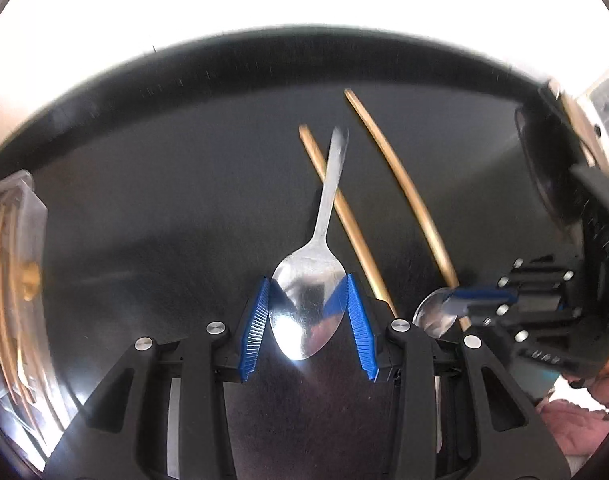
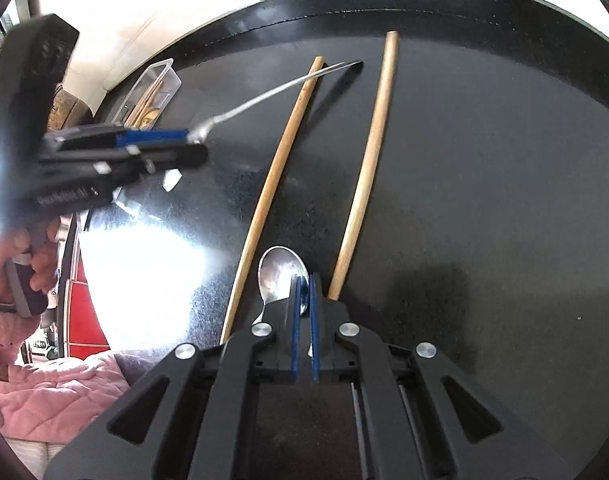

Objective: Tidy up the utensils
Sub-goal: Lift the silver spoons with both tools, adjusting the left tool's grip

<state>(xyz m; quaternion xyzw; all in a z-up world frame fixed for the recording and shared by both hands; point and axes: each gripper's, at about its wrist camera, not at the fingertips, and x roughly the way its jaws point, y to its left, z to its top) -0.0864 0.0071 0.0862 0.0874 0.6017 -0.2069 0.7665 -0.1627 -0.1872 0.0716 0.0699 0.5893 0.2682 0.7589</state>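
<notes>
The left gripper [image 1: 308,304] is holding a large metal spoon [image 1: 310,304] by its bowl; the jaws are standing partly apart, and the blue pads [image 1: 356,320] are pressing on the two edges of the bowl. The spoon's handle is pointing away from the gripper, and in the right wrist view it is slanting up above the tabletop [image 2: 484,184], crossing over one chopstick [image 2: 278,168].

The right gripper [image 2: 303,300] is clenching its jaws almost fully on a second, smaller metal spoon [image 2: 278,276]. The pads are gripping the bowl's edge, and the bowl is sticking out in front of the fingertips, close over the dark tabletop.

I am counting two spoons, one in each gripper, and two wooden chopsticks lying on the tabletop, side by side but apart; the second chopstick [image 2: 372,152] is lying to the right of the first. At the table's edge a clear plastic container [image 2: 152,88] is standing, with wooden-coloured utensils inside; how many, I cannot tell. A person's hand [image 2: 28,264] is holding the left gripper's handle.
</notes>
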